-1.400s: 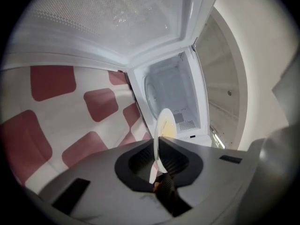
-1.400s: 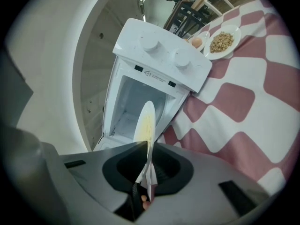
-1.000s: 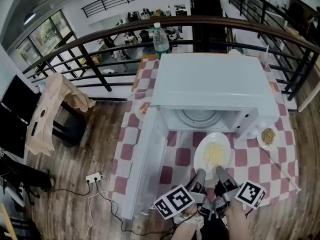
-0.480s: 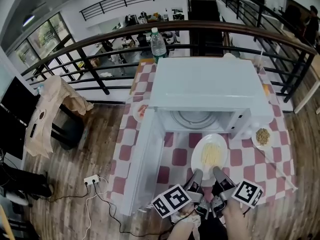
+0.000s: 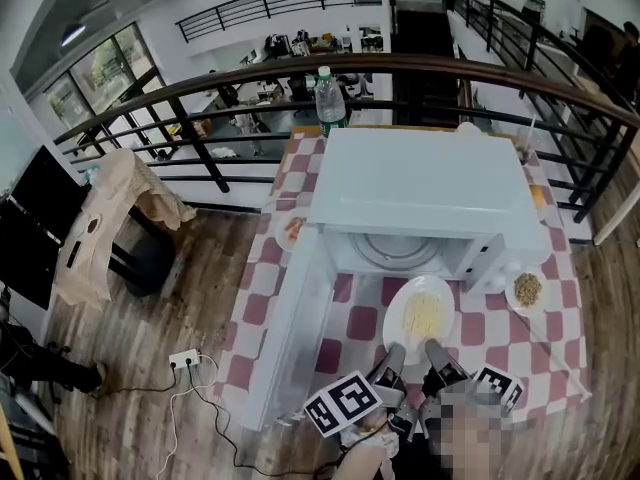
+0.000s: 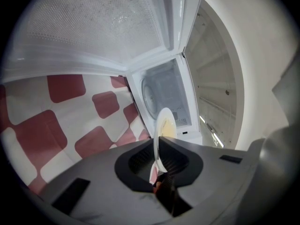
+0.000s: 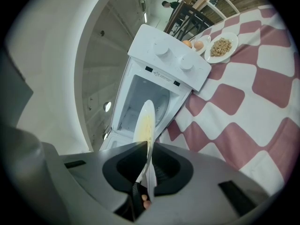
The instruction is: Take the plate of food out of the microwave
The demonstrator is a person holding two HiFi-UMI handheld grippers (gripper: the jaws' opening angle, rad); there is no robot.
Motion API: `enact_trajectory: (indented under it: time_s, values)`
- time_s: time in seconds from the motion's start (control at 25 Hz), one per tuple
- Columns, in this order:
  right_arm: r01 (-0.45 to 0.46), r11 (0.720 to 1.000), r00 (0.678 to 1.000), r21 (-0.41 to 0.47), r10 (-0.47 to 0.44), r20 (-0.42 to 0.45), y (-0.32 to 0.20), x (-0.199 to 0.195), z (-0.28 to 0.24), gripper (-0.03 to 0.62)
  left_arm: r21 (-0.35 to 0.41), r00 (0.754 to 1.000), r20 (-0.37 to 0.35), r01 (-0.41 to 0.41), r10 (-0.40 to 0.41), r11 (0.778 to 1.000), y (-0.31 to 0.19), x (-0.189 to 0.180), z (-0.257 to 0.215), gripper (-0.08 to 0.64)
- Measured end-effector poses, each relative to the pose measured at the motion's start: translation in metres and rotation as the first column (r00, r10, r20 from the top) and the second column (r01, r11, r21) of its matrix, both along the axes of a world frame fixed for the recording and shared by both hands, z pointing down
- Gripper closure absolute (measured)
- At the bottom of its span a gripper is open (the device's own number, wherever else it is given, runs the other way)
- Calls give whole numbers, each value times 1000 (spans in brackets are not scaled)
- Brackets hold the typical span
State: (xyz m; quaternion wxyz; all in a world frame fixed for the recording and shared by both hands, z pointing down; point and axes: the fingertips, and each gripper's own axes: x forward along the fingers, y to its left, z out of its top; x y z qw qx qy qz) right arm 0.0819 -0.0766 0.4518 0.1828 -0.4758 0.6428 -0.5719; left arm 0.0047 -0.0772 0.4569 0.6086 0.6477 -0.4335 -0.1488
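A white plate of yellow noodles hangs over the checked table, just in front of the white microwave. The oven's cavity stands open with its bare glass turntable showing. Its door swings out toward me on the left. My left gripper and right gripper are both shut on the plate's near rim, side by side. In the left gripper view the plate runs edge-on out of the clamped left gripper. The right gripper view shows the plate the same way in the right gripper.
A small plate of grain sits right of the microwave, and a plate of red food sits at its left. A water bottle stands behind the oven. A black railing runs past the table's far side. The open door bounds the left.
The plate and both grippers keep nearly the same spot in front of the microwave. Only my head view has shifted slightly.
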Motion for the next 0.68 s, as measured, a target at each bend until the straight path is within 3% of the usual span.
enact_trajectory:
  time_s: [0.12,0.24,0.4,0.56,0.68]
  values:
    - [11,1000,1000,27,-11,13,-5,-3,-3,565,4,1000,1,3,-3,1000,-2,-1,-1,517]
    - [-9,999,1000,-49,8,-30,1,2,3,565,6,1000,1,6,-6,1000,-4,-2,-3,517]
    - [8,1000,1000,19,-9,10,-8,-5,-6,565,7,1000,1,9,-9,1000,-6,-4,-5,517]
    - [-12,999,999,-51,10,-32,-2,1,3,565,7,1000,1,8,-8,1000,-8,-4,-4,517]
    - [-6,1000,1000,-29,6,-16,-6,0,2,565,7,1000,3,8,-8,1000,-10,-3,-2,517]
